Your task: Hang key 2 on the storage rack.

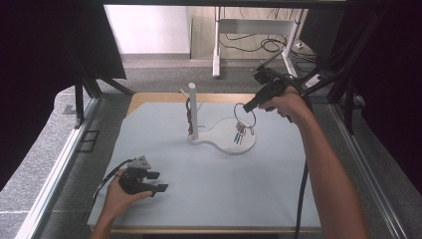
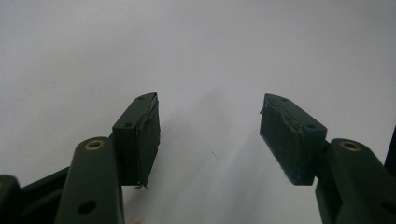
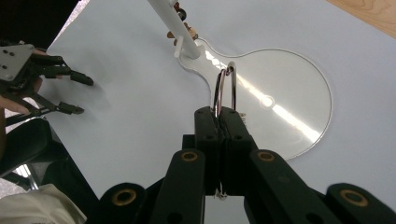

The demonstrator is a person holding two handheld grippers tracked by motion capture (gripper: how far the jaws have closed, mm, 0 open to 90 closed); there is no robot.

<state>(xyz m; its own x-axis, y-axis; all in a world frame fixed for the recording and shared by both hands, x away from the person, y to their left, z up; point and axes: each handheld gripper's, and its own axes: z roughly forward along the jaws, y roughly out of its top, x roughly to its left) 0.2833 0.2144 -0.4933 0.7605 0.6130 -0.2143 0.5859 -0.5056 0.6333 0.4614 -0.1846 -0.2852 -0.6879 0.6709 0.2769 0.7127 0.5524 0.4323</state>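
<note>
Key ring (image 1: 245, 114) (keys dangling) pinched in the closed right tool (image 1: 250, 105), above the round white base (image 1: 225, 144), peg stand (image 1: 193, 112) just beside, left tool (image 1: 155, 181) open, empty, resting on the table (image 1: 224, 194).

White stand (image 1: 193, 112), silver key ring (image 1: 245, 113)

Two grippers are at the table — the left gripper (image 1: 158, 181) and the right gripper (image 1: 247, 107), one in each of the person's two hands. One white stand (image 1: 193, 110) rises from one clear round-ended base plate (image 1: 226, 145), and one metal key ring (image 1: 245, 115) carries a small bunch of keys (image 1: 240, 130) — too small to count. One grey mat (image 1: 209, 184) covers the one table.
</note>
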